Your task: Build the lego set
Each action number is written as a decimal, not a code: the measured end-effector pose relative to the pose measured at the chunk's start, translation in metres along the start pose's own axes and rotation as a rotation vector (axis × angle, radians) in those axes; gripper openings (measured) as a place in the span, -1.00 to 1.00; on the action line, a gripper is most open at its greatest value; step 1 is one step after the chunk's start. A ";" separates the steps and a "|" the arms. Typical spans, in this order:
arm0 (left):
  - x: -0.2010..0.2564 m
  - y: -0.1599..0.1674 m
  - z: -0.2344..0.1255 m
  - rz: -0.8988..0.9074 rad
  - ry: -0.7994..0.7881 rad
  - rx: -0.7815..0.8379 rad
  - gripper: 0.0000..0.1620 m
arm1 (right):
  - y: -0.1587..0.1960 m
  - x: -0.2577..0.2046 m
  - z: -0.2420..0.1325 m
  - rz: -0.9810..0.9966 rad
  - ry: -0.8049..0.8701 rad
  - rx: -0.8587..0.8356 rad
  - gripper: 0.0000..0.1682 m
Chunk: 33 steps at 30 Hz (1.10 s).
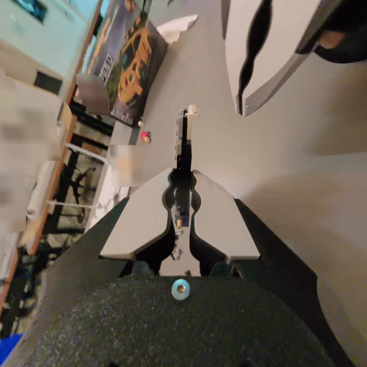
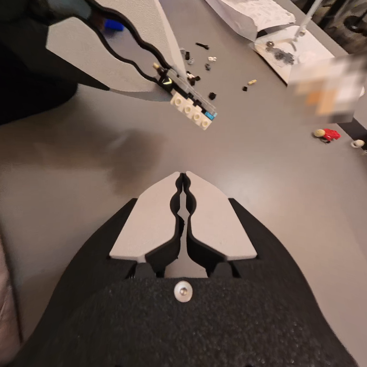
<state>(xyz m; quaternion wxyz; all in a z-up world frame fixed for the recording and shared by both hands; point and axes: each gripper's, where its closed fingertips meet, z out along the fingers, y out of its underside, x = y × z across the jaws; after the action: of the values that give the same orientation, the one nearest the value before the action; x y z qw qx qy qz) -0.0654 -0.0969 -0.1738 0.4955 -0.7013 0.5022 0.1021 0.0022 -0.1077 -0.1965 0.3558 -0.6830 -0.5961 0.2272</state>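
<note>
My left gripper (image 1: 182, 170) is shut on a partly built lego assembly (image 1: 184, 133) of black, grey and white pieces and holds it above the grey table. In the right wrist view the left gripper (image 2: 168, 87) reaches in from the upper left, and the lego assembly (image 2: 193, 107) shows a white studded brick, a clear strip and a small blue tile. My right gripper (image 2: 183, 174) is shut and empty, low over the table, below and apart from the assembly. It also shows in the left wrist view (image 1: 241, 111) at the upper right.
Several small loose black and grey lego pieces (image 2: 198, 65) lie on the table (image 2: 258, 178) beyond the assembly. A red minifigure part (image 2: 328, 135) lies at the right. An opened white bag and instruction sheet (image 2: 274, 39) lie at the back right. The lego box (image 1: 127, 71) stands at the table's edge.
</note>
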 end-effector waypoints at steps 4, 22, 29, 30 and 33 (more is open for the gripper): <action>0.001 0.009 0.003 -0.109 0.032 -0.110 -0.85 | 0.002 0.008 0.006 0.018 0.068 -0.011 -1.00; 0.007 0.014 0.005 -0.267 0.234 -0.491 -0.85 | 0.011 0.034 0.017 0.011 0.278 -0.046 -1.00; 0.007 0.018 0.003 -0.281 0.260 -0.595 -0.85 | 0.019 0.041 0.024 -0.027 0.335 -0.081 -1.00; 0.006 0.019 0.004 -0.277 0.251 -0.605 -0.85 | 0.020 0.042 0.025 -0.034 0.344 -0.085 -1.00; 0.003 0.020 0.005 -0.268 0.222 -0.627 -0.85 | 0.021 0.044 0.026 -0.053 0.368 -0.096 -1.00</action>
<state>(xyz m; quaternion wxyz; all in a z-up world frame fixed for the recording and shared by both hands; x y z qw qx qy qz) -0.0779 -0.0944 -0.1898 0.2078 -0.8856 0.4009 0.1084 0.0051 -0.0599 -0.2244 0.4316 -0.7134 -0.5487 0.0603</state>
